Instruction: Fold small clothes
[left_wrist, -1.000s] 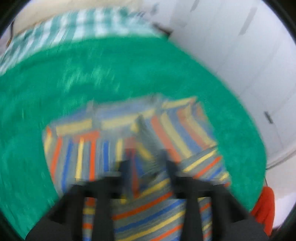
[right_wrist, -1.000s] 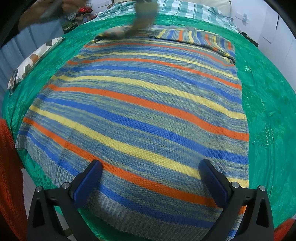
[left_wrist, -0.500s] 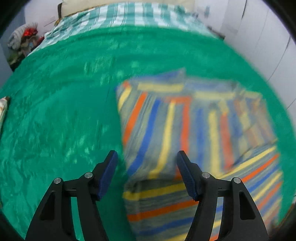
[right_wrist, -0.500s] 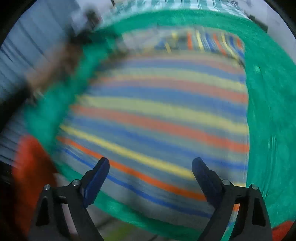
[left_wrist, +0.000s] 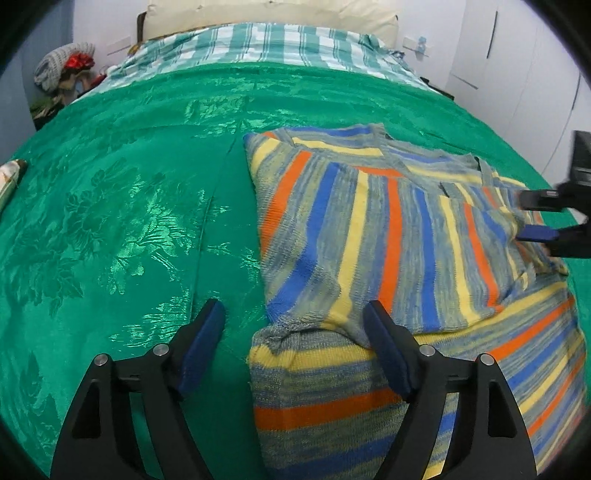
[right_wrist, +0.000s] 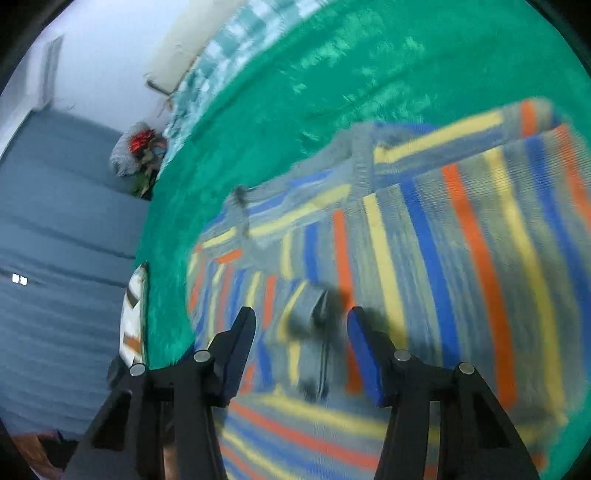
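Now we work across the green bedspread (left_wrist: 110, 229). At seven o'clock our left gripper (left_wrist: 291, 343) has its fingers widening and released, straddling the folded sleeve's cuff. The striped sweater (left_wrist: 388, 236) lies from centre to four o'clock. At three o'clock our right gripper (left_wrist: 532, 218) is closing over a sleeve end without clenching it yet. Snatching during this fast swing could drag the fold crooked. A second ago the right fingers gaped wide at the hem.

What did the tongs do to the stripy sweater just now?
The left tongs let go of the striped sweater after folding its side over, and are opening. The right tongs swung from the hem toward the folded part, closing, gripping nothing. The green bedspread stayed put.
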